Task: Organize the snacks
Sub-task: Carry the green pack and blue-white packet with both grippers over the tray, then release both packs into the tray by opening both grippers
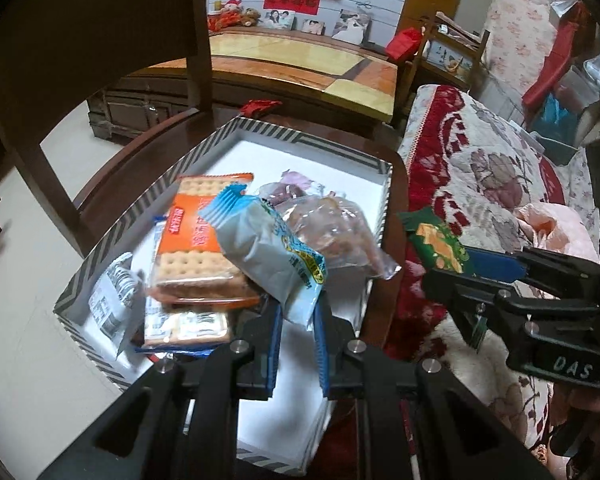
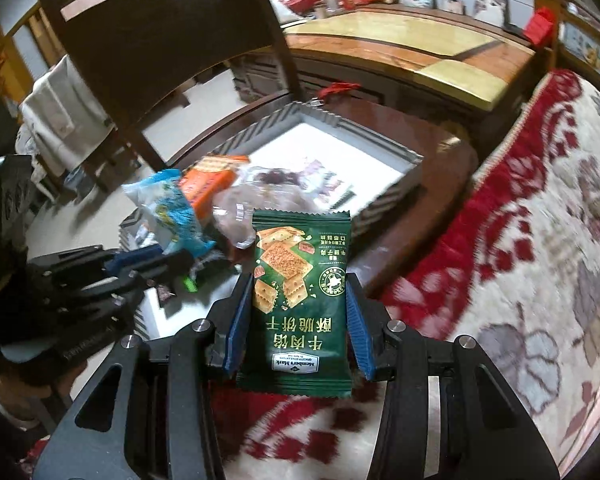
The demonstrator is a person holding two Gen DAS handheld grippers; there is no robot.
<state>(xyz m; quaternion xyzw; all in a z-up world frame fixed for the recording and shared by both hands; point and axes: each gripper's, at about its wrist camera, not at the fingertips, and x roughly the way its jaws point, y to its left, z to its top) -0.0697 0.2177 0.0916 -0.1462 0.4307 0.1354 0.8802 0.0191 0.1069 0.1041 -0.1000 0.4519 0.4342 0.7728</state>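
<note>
Left gripper (image 1: 298,322) pinched the lower end of a pale blue packet (image 1: 268,256) above the box's (image 1: 312,138) near edge. Right gripper (image 2: 298,312) clamped a green cracker packet (image 2: 300,300) by its sides, beyond the box's right edge, over the blanket (image 2: 540,240). Both packets looked light, crinkly, slippery, with breakable contents; sealed ends seemed the safest hold. Only the right view showed the green label; only the left showed crackers (image 1: 196,248) stacked in the box.

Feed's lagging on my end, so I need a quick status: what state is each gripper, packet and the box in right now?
left gripper: shut on the light blue packet, held over the box
light blue packet: gripped at one end
right gripper: shut on the green cracker packet
green cracker packet: held flat between the fingers, outside the box
striped box: open, partly filled
orange cracker pack: lying in the box on other packs
clear bag: lying in the box
</note>
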